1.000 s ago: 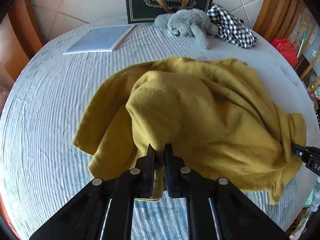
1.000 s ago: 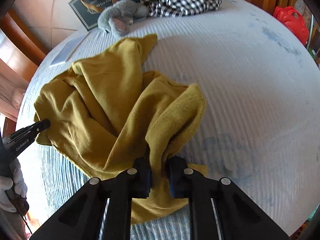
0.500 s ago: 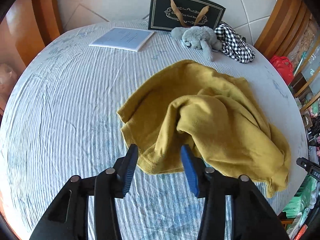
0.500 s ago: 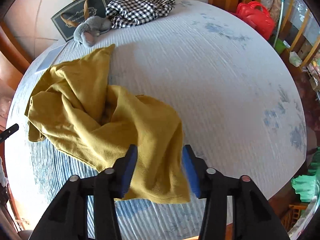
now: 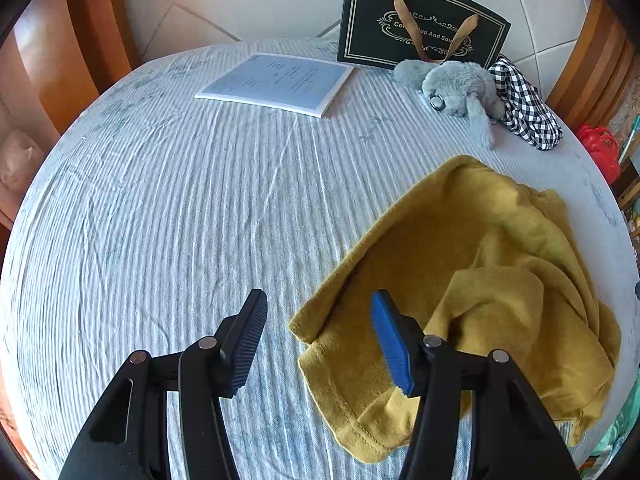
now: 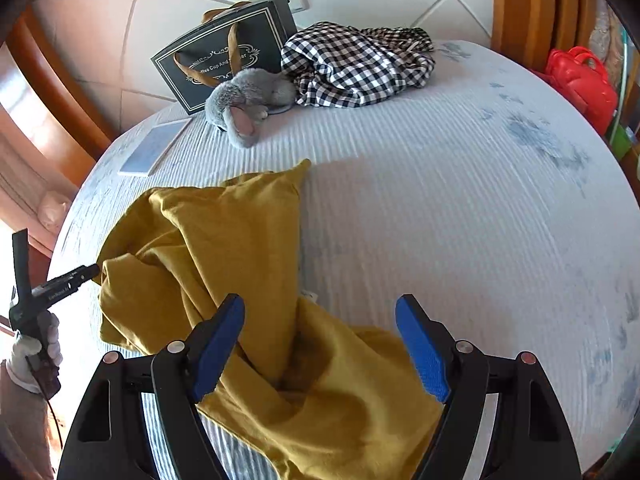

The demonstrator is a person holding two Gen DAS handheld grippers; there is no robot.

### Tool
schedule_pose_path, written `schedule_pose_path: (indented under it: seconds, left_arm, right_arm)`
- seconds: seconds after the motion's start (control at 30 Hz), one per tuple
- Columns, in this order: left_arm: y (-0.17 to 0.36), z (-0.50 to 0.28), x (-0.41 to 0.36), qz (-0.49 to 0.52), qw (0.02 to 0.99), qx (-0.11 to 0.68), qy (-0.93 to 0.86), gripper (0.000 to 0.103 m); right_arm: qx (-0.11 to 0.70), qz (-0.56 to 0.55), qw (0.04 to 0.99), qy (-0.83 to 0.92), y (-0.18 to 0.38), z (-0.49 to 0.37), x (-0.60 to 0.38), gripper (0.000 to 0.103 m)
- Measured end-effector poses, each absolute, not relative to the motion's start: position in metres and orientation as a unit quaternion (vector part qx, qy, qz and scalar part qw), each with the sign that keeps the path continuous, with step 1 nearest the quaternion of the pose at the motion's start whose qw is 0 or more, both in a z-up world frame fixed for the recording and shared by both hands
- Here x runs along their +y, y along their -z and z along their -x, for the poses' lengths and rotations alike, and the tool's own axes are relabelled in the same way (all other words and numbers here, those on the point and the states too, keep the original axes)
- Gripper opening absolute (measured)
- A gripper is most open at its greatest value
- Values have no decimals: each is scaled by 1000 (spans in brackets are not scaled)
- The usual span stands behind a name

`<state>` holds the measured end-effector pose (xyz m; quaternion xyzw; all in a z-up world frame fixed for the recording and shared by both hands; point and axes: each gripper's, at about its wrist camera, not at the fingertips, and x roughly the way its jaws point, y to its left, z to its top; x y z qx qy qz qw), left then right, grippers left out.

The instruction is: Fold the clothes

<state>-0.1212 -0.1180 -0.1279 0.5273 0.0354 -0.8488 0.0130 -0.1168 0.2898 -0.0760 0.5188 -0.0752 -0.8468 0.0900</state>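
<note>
A mustard-yellow garment [image 5: 472, 280] lies crumpled on the round table's striped cloth [image 5: 180, 208]; it also shows in the right wrist view [image 6: 240, 264]. My left gripper [image 5: 320, 312] is open and empty, above the garment's left hem corner. My right gripper [image 6: 320, 320] is open and empty, above the garment's near fold. The left gripper also shows at the left edge of the right wrist view [image 6: 94, 270], next to the garment's far side.
At the table's back stand a black gift bag [image 5: 420, 24], a grey plush toy [image 5: 456, 84], a black-and-white checked garment [image 6: 356, 64] and a pale blue booklet [image 5: 280, 82]. A red bag [image 6: 580, 84] sits off the right edge.
Both grippers were shut on the yellow garment a second ago; both have opened and let it drop onto the table, then pulled back. The left gripper swung left.
</note>
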Motion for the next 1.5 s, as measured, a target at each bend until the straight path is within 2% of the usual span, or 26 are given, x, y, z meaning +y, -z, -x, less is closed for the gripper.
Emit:
schedule_pose_path:
  seconds: [0.17,0.23,0.27,0.37,0.4,0.43,0.47,0.5,0.53,0.63,0.8,0.87,1.0,1.07,1.1,1.13,1.27,1.33,1.47,1.5]
  left_arm:
    - [153,142,-121,-552,7,31,833,55]
    - [159,148,-123,-551,6,32,834,56]
    - [162,151,-124,-550,5,34,835,59]
    - [165,157,-124,-542,0,35,839,60]
    - [166,158,-124,-539,-1,35,842,57]
    - [165,159,-121,-540,-9,37,841,37]
    - [165,160,-118,-543,-18,38,839,5]
    - [164,162,-115,-546,-27,39,837,2]
    - [159,163,-112,-542,-26,34,840,2]
    - [126,170,-114,-502,-9,27,864,2]
    - [28,184,-138,-409,7,50,911,2]
    - [-4,193,-145,-389,-1,57,920,2]
    - [-23,204,-143,-383,8,54,922,2]
    - [-13,202,-146,-395,29,56,917,2]
    - [-5,200,-151,-405,42,61,911,2]
    - [3,194,-157,-415,53,63,906,2]
    - [39,166,-196,-458,109,70,880,2]
    - [54,150,-219,-475,137,77,866,2]
    - [75,118,-253,-497,185,84,844,2]
    - [78,110,-258,-500,190,89,840,2]
  right_arm:
    - [-68,-541,111,831,93,171,266,78]
    - [-68,-553,117,822,107,189,260,86]
    - [-65,-559,118,818,115,197,256,89]
    - [-47,-567,120,813,128,212,243,91]
    - [-39,-568,120,813,130,215,239,90]
    - [-31,-568,120,813,132,217,235,80]
    - [-24,-569,120,813,134,220,230,76]
    - [-16,-569,120,813,136,223,226,30]
    - [-8,-569,120,813,138,226,222,11]
    - [5,-528,107,843,116,230,223,7]
    - [9,-358,74,931,1,211,242,2]
    - [2,-292,69,954,-47,199,248,2]
    - [-39,-324,88,941,-77,197,263,4]
    - [-47,-370,90,923,-56,190,268,17]
    - [-50,-391,90,915,-39,182,271,35]
    - [-54,-412,90,905,-21,174,274,48]
    - [-74,-503,91,856,62,141,285,52]
    - [-76,-538,90,835,95,129,290,62]
    - [-76,-589,93,799,144,111,290,66]
    - [-78,-596,98,793,153,108,288,71]
